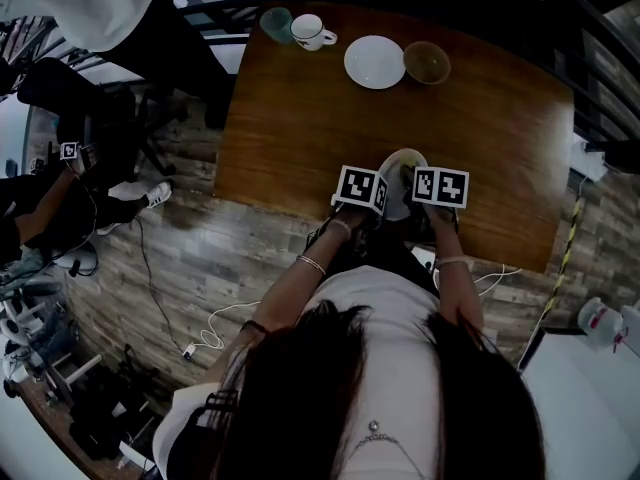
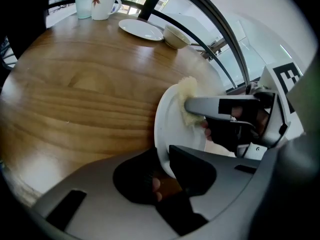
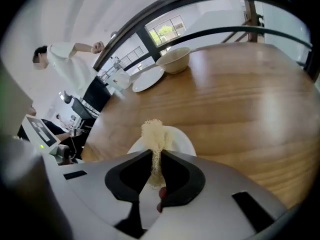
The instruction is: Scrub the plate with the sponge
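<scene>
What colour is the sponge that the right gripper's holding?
The sponge is pale yellow, clearest in the right gripper view.

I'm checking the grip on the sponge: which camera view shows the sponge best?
The right gripper view: the yellow sponge stands pinched in the right gripper, in front of the white plate. The left gripper view shows only a bit of it against the plate, partly behind a jaw. The head view hardly shows it.
</scene>
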`<state>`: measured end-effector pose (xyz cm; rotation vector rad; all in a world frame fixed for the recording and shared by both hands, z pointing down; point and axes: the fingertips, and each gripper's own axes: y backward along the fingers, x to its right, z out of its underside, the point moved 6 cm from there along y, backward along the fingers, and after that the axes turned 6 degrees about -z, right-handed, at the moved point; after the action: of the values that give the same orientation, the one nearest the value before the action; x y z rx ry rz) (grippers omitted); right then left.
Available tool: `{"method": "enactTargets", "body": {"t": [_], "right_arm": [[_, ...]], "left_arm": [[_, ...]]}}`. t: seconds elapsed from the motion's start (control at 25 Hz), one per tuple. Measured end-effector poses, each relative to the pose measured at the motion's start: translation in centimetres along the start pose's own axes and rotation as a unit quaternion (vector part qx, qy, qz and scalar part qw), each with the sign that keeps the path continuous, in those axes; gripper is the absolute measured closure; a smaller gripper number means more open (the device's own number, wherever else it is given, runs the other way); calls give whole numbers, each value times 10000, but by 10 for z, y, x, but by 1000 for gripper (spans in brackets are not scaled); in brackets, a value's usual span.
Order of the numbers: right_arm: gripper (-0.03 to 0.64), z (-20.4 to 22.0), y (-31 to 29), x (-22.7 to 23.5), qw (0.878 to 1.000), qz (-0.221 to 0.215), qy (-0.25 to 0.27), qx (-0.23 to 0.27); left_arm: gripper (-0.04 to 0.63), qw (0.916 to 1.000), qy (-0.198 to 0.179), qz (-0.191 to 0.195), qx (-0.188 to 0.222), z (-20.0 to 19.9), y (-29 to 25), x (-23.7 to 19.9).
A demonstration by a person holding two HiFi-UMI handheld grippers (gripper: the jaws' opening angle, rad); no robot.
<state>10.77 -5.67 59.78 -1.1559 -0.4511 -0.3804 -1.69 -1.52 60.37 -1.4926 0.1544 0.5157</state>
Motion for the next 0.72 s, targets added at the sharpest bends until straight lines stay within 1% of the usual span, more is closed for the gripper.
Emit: {"method": "enactTargets", "body": {"t": [0.08,0.16,0.24,0.32,0.44,0.48,0.52,0.6,0.72], "right_arm": [[545,-5,11,14,9993,335,153,-11],[545,-6,16,18,9987,460,213,-43],[545,-5,14,13,9983,538,234,-69],[545,-1,5,0,9986,399,265,-215],[545,13,-12,-26,9969,-284,190,-711],[545,17,-14,-31,9952,-450,177,-854],[545,20,-15,-33,9940,-526,193,-943],[545,19,-13,-27,9939,-480,205,-976],[545,4,0,0,9971,-89,105,-754]], "left_arm": [[508,10000,-62,-28,12,0,0,-1],[508,10000,-89,-40,5,0,-1,-1],[508,10000,-78,-28,-16,-1,0,1],[508,10000,-69,-14,-11,-1,0,2],[508,10000,-50,-12,0,-1,0,1],[509,10000,-43,-11,4,-1,-1,0],[509,10000,-36,-3,7,-1,-1,-1],[509,10000,-20,27,-8,-1,0,-1],[509,10000,-43,23,-2,0,-1,-1]]}}
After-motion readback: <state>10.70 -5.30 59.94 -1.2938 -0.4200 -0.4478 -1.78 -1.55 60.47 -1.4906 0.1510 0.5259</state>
